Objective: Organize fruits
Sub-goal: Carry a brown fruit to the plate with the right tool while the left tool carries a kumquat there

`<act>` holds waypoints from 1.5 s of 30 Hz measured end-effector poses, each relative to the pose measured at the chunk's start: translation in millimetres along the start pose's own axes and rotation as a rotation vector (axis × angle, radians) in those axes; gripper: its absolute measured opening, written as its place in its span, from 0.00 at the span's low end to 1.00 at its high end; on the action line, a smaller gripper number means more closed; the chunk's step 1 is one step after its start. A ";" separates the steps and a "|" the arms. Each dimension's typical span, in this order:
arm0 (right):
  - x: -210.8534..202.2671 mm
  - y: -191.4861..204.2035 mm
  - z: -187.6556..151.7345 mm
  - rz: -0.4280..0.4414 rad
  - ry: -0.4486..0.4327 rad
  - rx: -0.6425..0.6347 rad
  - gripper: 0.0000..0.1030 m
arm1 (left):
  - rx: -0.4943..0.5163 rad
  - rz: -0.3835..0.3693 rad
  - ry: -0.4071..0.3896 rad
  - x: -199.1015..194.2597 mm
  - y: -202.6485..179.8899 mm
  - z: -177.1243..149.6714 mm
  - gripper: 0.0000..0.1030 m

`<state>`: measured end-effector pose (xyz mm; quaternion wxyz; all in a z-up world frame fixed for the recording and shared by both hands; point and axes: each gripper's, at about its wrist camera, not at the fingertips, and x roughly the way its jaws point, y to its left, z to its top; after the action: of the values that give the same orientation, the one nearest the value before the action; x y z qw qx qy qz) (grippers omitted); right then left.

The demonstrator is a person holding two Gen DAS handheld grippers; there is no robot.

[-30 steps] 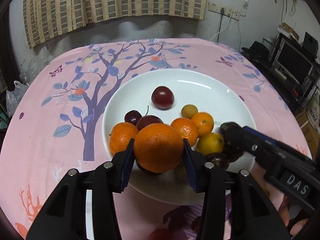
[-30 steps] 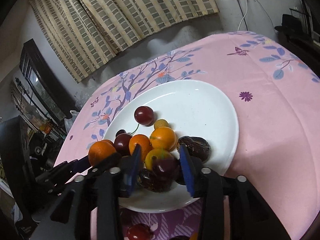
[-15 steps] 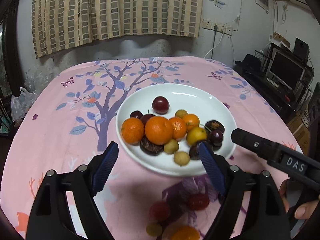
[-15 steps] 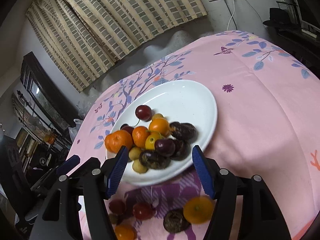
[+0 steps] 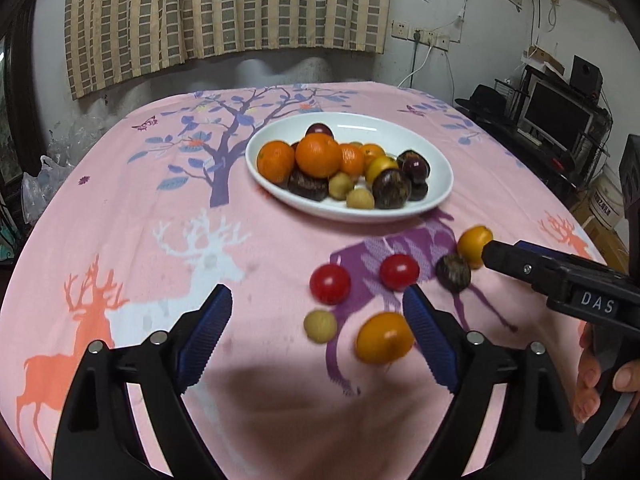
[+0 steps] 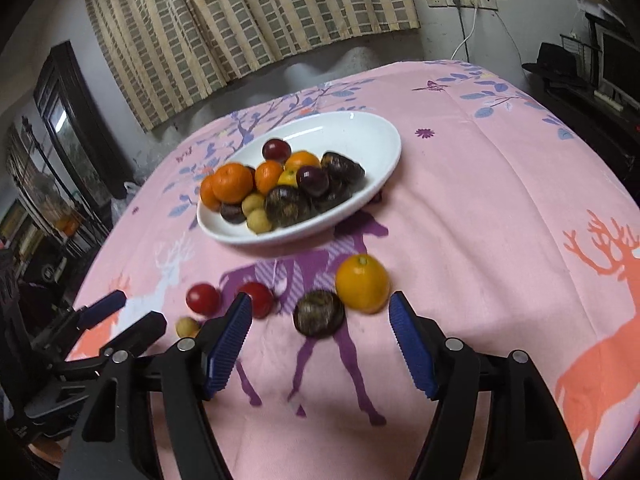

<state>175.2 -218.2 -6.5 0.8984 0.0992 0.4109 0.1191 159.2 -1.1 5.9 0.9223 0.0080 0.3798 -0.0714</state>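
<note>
Both my hand-held grippers, left [image 5: 316,330] and right [image 6: 320,336], have released and withdrawn from the white oval plate [image 5: 440,184]; loose fruits remain on the pink table [image 5: 160,208].

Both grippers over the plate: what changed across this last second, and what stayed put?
The left gripper let go of the large orange, now on the pile, and drew back open. The right gripper released a dark plum onto the white plate, then also backed off open toward the dark round fruit on the cloth. The plate and the fruit already on it stayed put.
</note>
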 end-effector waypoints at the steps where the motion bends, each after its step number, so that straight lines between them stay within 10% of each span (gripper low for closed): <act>1: -1.1 3.1 -5.4 -0.015 0.005 -0.024 0.70 | 0.002 0.000 0.000 -1.3 0.9 -4.7 0.82; 13: 22.9 27.8 -24.2 -0.175 0.089 -0.199 0.69 | 0.009 -0.004 0.044 6.5 10.7 -25.8 0.82; 24: 60.9 34.6 -0.5 -0.255 0.071 -0.161 0.35 | 0.064 -0.005 0.070 11.6 0.2 -29.3 0.82; 34: 32.6 11.5 -10.8 -0.149 0.070 -0.060 0.35 | 0.063 -0.032 0.099 10.7 -5.6 -34.0 0.82; 37: 28.7 3.9 -11.3 -0.134 0.071 -0.032 0.35 | 0.076 -0.068 0.095 4.3 -13.2 -35.2 0.59; 45: 13.8 2.9 -4.8 -0.091 0.034 -0.034 0.35 | 0.093 -0.075 0.134 16.8 -30.4 -37.4 0.60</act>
<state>179.9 -211.0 -18.7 0.8973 0.0631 0.4281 0.0869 140.7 -30.7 -31.2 0.8900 0.0411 0.4372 -0.1228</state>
